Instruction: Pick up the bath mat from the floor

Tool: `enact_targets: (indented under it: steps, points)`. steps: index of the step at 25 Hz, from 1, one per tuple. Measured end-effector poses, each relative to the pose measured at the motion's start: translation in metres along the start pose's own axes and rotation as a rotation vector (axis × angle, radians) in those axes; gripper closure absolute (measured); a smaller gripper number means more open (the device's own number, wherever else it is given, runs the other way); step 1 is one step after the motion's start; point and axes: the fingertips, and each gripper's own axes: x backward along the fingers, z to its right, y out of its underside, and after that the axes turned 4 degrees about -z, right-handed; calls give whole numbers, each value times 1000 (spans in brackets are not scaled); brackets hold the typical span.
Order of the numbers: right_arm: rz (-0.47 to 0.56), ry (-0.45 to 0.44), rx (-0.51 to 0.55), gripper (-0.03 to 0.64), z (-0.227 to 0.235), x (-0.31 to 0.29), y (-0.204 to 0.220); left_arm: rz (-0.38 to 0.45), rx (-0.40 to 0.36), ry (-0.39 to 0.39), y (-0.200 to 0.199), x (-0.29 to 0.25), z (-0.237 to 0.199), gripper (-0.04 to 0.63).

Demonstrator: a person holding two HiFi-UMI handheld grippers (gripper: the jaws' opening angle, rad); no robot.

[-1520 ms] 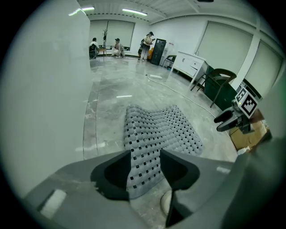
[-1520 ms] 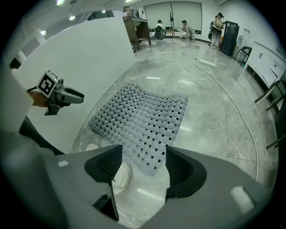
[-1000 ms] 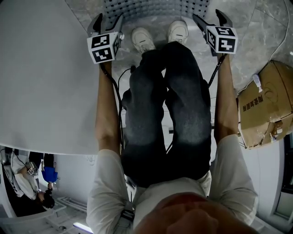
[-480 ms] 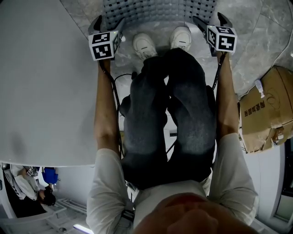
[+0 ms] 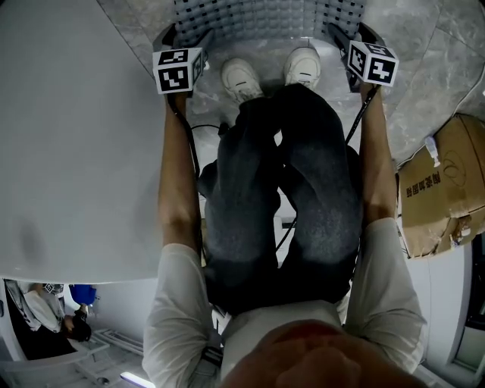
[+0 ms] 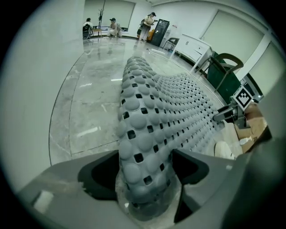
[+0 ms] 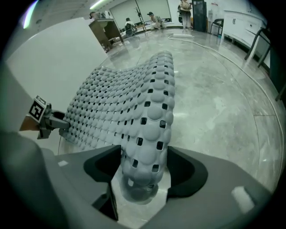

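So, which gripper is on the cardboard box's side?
The right gripper, jaws closing with the bath mat between them. Beside the left gripper is a white surface instead.

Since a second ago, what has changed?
The left hand-held gripper and right hand-held gripper moved forward onto the near edge of the bath mat; the right one's jaws are closing round it, the left one's stand wide. The cardboard box stayed put.

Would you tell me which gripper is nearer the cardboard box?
Right. The right gripper, its jaws closing around the mat, is up and left of the box in the head view; the left gripper is across the legs, farther off.
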Motion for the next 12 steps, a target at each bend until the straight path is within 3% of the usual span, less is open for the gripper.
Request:
enact_targets:
  steps: [6, 12]
  points:
    - [-15, -47, -27, 363, -8, 2, 0, -13, -3, 15, 1, 2, 3, 248]
    - [-17, -111, -27, 448, -24, 5, -5, 13, 25, 23, -9, 13, 7, 360]
